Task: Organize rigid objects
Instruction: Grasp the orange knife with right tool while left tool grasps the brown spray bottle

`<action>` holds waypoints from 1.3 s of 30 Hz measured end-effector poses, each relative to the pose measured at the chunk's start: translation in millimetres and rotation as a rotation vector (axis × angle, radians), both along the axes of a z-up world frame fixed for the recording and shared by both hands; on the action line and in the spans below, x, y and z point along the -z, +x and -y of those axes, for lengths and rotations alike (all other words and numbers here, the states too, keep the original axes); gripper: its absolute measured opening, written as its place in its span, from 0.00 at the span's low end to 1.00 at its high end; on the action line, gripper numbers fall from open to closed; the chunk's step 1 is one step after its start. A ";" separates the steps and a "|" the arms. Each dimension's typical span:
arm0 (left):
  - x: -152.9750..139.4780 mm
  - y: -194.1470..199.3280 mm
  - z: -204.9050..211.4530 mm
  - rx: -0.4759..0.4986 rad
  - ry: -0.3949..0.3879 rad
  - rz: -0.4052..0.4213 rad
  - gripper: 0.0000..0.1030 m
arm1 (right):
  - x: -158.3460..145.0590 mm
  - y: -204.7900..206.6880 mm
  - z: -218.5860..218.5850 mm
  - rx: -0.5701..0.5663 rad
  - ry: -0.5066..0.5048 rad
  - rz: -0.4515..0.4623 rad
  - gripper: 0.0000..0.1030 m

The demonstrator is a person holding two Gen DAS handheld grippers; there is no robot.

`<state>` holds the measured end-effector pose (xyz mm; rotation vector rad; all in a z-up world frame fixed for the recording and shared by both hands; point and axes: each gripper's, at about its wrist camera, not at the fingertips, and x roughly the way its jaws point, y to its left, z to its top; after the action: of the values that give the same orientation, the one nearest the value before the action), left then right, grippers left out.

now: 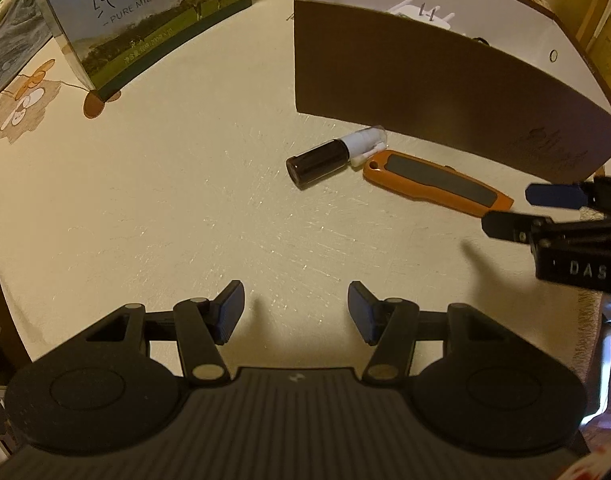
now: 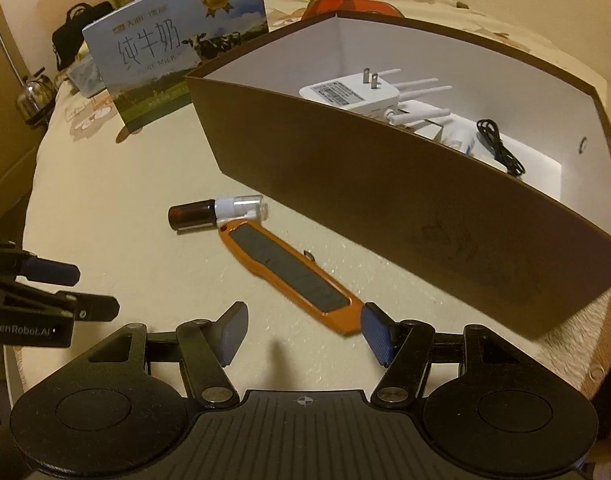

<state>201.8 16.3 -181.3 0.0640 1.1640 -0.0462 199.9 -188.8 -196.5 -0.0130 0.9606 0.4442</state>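
Orange utility knife (image 2: 291, 276) lies flat, long axis diagonal beside brown box (image 2: 385, 200).

a cream tablecloth (image 2: 105, 184) with cartoon prints covers the table under warm, dim yellowish light. ahead and left of the fingers stands a blue pure milk carton (image 2: 177, 48). farther left, past the table edge, sit a metal kettle (image 2: 33, 94), a black bag (image 2: 79, 28) and wooden furniture (image 2: 1, 152).

bottle (image 2: 215, 211) touching knife (image 2: 291, 276), both before box (image 2: 385, 184), router (image 2: 351, 94) seemingly inside
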 end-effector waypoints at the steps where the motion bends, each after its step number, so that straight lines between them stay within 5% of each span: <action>1: 1.0 0.9 -0.1 0.001 0.002 -0.001 0.52 | 0.8 2.4 -0.8 -0.003 -0.005 0.002 0.58; 19: 11.6 7.4 -2.2 0.050 0.039 0.010 0.51 | 32.5 18.7 -28.0 -0.200 -0.119 0.096 0.57; 23: 14.3 4.2 -2.7 0.051 0.032 0.003 0.51 | 32.6 7.2 -23.8 -0.219 -0.154 0.114 0.34; 39: 18.2 1.6 -4.9 0.062 0.026 0.012 0.51 | 39.0 -13.3 -21.5 -0.125 -0.135 0.069 0.25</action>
<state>203.4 21.2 -199.5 0.1232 1.1507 -0.0850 186.6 -167.3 -235.5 -0.2096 0.9236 0.4900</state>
